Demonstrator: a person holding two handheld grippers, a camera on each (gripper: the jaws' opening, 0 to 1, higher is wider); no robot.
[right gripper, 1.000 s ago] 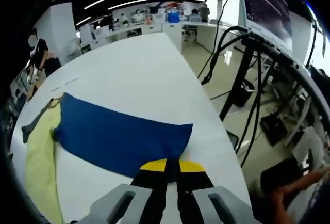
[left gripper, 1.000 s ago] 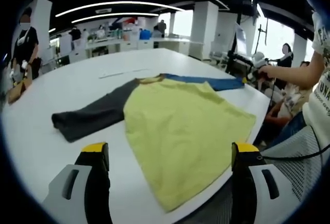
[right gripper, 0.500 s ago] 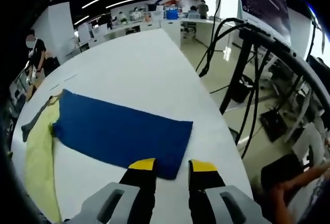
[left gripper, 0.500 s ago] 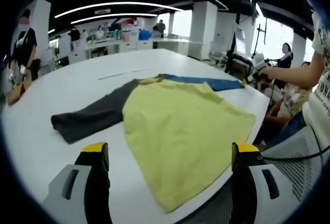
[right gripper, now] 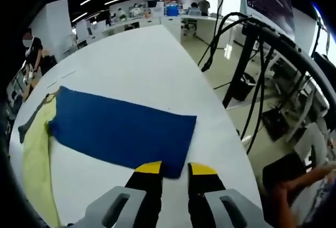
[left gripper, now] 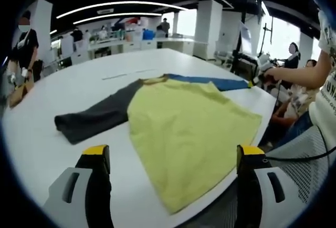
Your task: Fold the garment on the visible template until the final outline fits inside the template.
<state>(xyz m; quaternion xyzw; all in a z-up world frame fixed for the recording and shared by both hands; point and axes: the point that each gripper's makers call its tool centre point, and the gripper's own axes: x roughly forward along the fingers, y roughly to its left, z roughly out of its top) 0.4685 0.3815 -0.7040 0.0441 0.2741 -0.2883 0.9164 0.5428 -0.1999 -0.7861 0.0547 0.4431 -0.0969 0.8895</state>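
One garment (left gripper: 189, 123) hem past table (left gripper: 63, 91) edge

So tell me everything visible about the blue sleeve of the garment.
The flat blue fabric sleeve lies spread on the white table, a long rectangle running from the yellow shirt body to a straight cuff edge. The right gripper sits at that cuff with its jaws slightly apart, not gripping it.

Black cables (right gripper: 252, 75) beside the white table (right gripper: 142, 65); distant desks (left gripper: 121, 43).
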